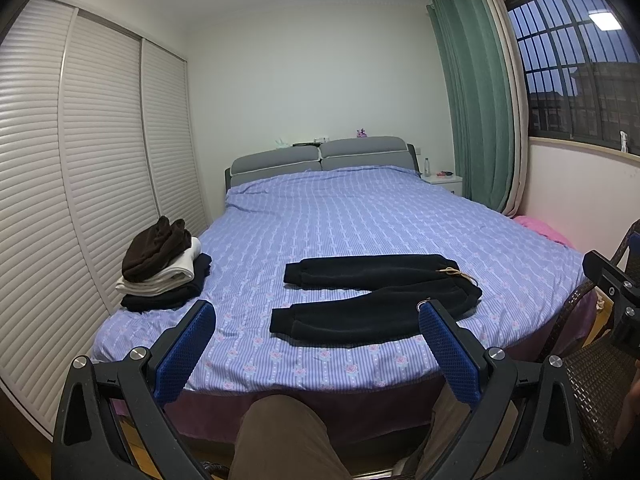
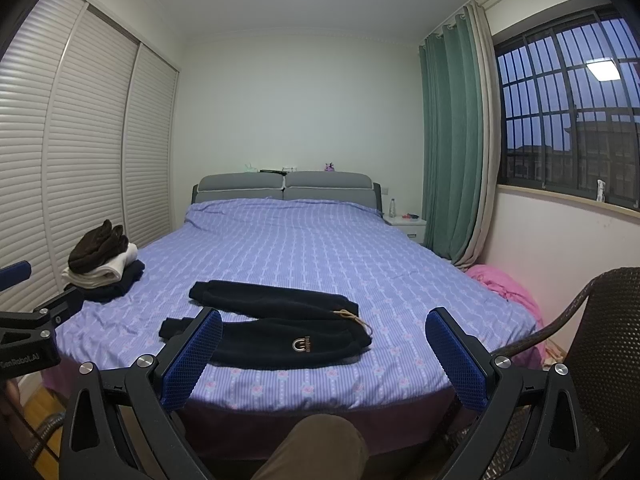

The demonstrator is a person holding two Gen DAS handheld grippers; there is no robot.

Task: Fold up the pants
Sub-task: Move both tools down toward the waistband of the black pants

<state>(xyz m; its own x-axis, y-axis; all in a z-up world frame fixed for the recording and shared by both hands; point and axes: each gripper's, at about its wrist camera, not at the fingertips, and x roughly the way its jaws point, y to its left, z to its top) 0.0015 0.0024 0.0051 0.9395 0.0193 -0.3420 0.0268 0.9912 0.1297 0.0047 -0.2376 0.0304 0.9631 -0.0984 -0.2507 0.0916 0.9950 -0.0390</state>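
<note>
Black fleece pants (image 1: pixel 372 298) lie flat on the purple bed (image 1: pixel 340 216), legs spread apart pointing left, waist with tan drawstring at the right. They also show in the right wrist view (image 2: pixel 276 330), with a small logo near the waist. My left gripper (image 1: pixel 316 316) is open and empty, held back from the bed's foot edge, short of the pants. My right gripper (image 2: pixel 324 328) is open and empty, also back from the bed edge. The right gripper's body shows at the left view's right edge (image 1: pixel 612 292); the left gripper's body at the right view's left edge (image 2: pixel 28 328).
A stack of folded clothes (image 1: pixel 164 268), brown on white on black, sits on the bed's left side, also in the right wrist view (image 2: pixel 102 266). A wicker chair (image 2: pixel 592 332) stands at right. A pink blanket (image 2: pixel 504 284) lies by the window wall. My knee (image 1: pixel 280 436) is below.
</note>
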